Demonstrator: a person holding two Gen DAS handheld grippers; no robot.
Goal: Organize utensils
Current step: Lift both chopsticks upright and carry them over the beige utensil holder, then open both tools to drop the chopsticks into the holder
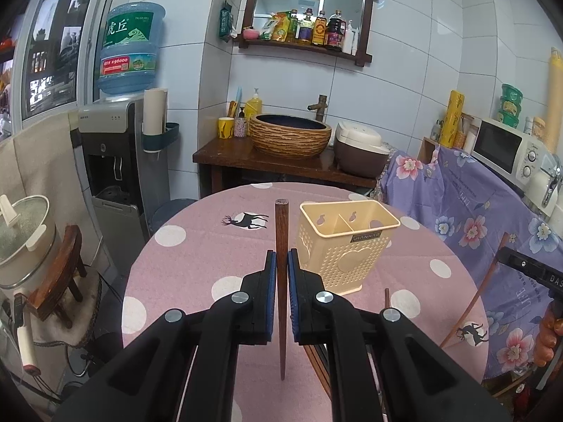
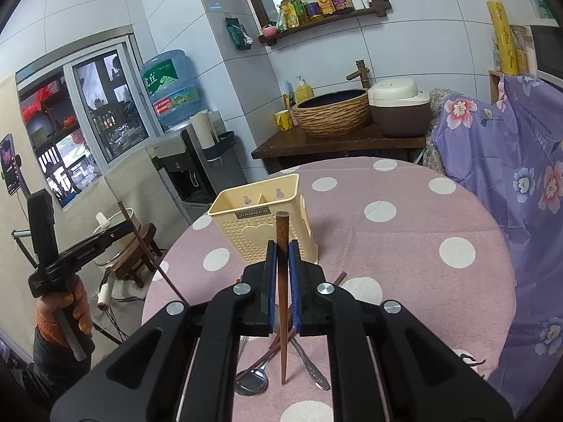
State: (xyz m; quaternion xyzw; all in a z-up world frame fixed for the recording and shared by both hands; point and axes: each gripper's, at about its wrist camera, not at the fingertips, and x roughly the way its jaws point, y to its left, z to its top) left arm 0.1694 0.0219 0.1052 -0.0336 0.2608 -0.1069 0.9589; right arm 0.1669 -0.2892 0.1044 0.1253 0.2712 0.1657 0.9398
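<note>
Chopsticks are in both grippers. We hold the left gripper (image 1: 281, 270) above the pink dotted tablecloth (image 1: 197, 256), its blue pads clamped on one dark wooden chopstick (image 1: 281, 246) that runs along the fingers, blunt end far, tapered tip near. The cream utensil holder (image 1: 346, 246) stands upright just right of this gripper, on the far half of the table; its two compartments look empty from here. The right gripper (image 2: 282, 274) is likewise clamped on a second chopstick (image 2: 282, 242), blunt end far, tip pointing down toward us. Under it on the cloth lie a metal spoon (image 2: 251, 381), another metal utensil handle (image 2: 309, 365) and at least one more brown chopstick (image 2: 271, 348), crossing each other near the table's near edge. From the right wrist view the holder sits just beyond and left of the fingers.
</note>
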